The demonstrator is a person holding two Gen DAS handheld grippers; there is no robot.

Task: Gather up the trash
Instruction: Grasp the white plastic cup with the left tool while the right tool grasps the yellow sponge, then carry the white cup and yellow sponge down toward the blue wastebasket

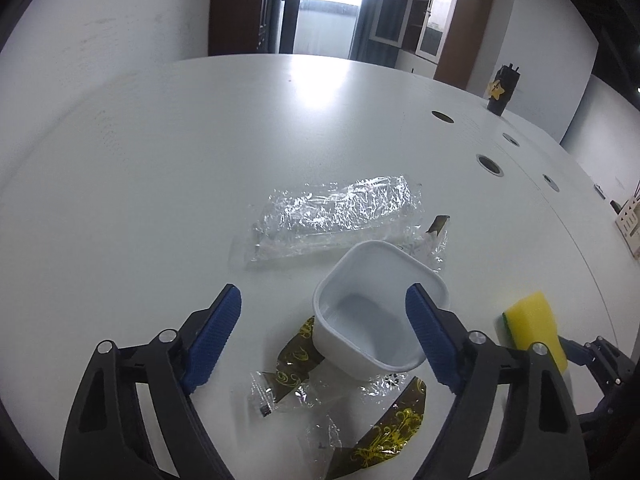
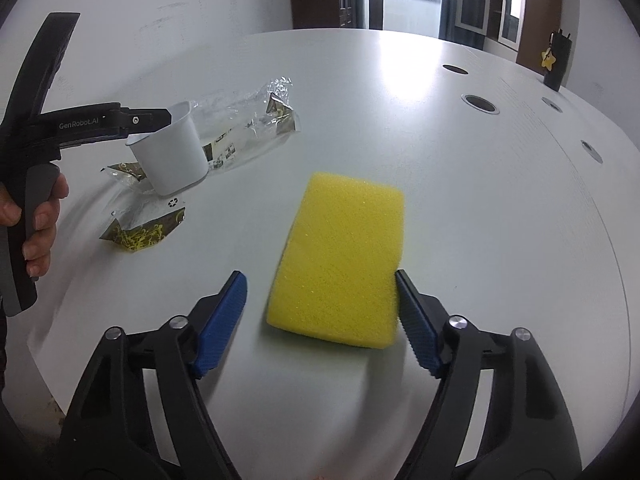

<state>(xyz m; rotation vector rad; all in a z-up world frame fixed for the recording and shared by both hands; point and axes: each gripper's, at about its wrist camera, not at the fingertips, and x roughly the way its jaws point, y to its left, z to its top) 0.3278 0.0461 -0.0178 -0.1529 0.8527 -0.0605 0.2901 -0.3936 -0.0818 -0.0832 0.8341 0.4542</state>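
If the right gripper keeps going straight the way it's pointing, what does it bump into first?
Most likely the yellow sponge. It lies on the white table right between the right gripper's jaws; one jaw looks at its edge, the other stands clear.

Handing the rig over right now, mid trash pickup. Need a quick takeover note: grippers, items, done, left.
Left gripper: open, at the tilted white tub, not clamped on it.
Right gripper: open, with the yellow sponge flat on the table between its jaws, ungripped.
Trash: the clear plastic wrapper is behind the tub, the gold-patterned wrappers around its near side. All are on the table.
Done: nothing collected; the tub looks empty.
Left: every wrapper.
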